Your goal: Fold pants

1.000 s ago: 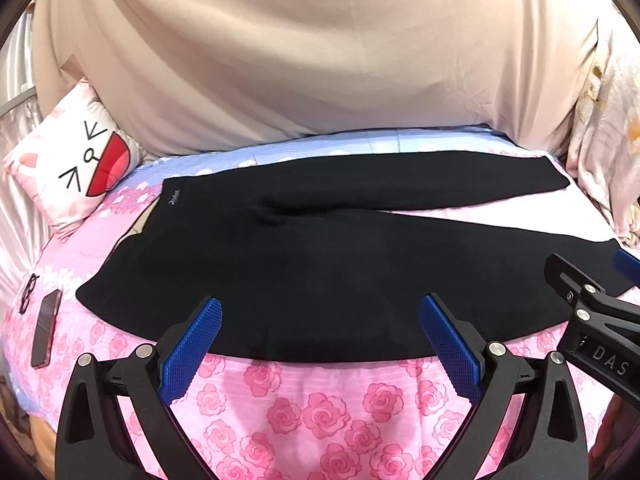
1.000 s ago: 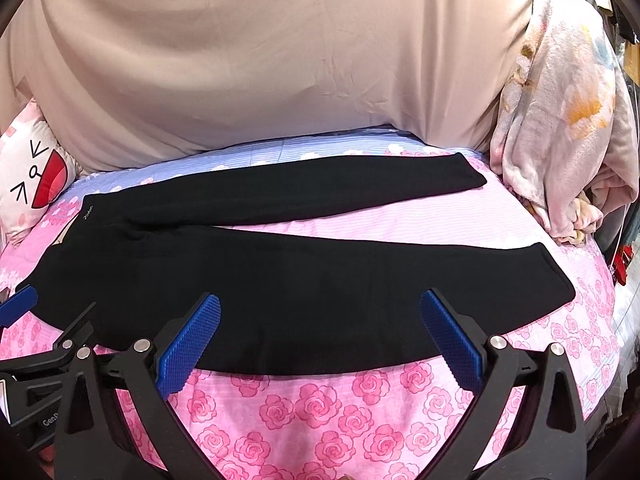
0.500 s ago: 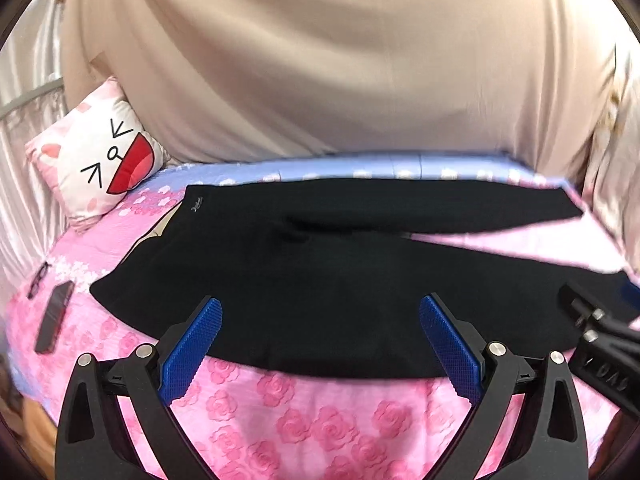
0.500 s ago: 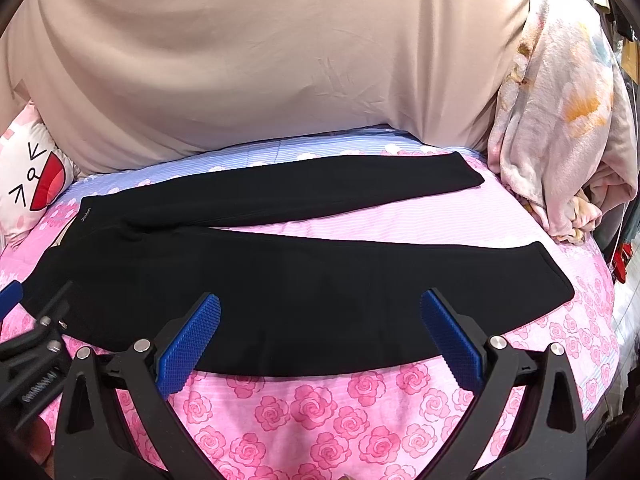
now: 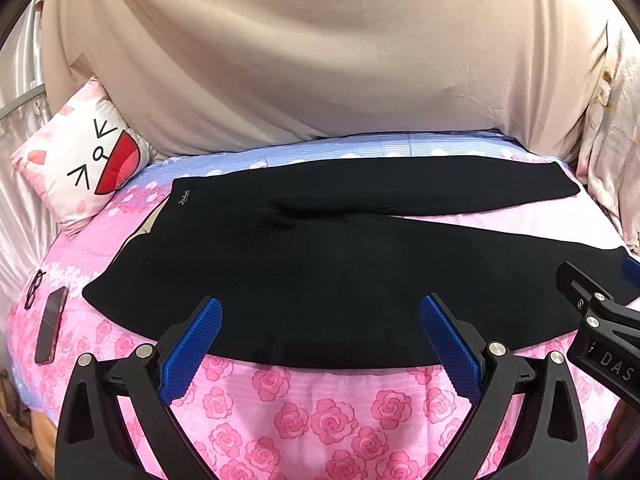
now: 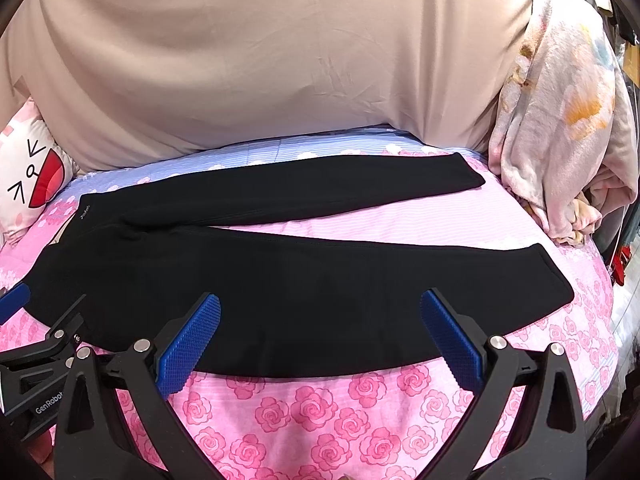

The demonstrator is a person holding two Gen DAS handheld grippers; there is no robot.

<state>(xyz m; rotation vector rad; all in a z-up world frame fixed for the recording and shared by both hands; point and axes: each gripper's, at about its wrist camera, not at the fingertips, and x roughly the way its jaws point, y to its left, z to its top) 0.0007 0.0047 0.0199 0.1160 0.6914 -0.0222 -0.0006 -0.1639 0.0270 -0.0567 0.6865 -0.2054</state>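
Black pants (image 5: 320,264) lie flat on the pink rose bedsheet (image 5: 320,408), waist to the left, two legs spread apart to the right. They show the same way in the right wrist view (image 6: 304,288). My left gripper (image 5: 320,344) is open and empty, hovering over the near hem of the waist part. My right gripper (image 6: 320,344) is open and empty over the near leg's front edge. Each gripper also shows at the edge of the other's view: the right one (image 5: 600,320) and the left one (image 6: 36,360).
A cat-face pillow (image 5: 84,160) sits at the back left. A phone (image 5: 50,330) and glasses (image 5: 34,288) lie at the left bed edge. A beige curtain (image 5: 320,60) hangs behind. A crumpled floral blanket (image 6: 560,120) is piled at the right.
The left gripper swung its view leftward and then back a little; the right gripper barely moved. The pants have not moved. Both grippers stay open.
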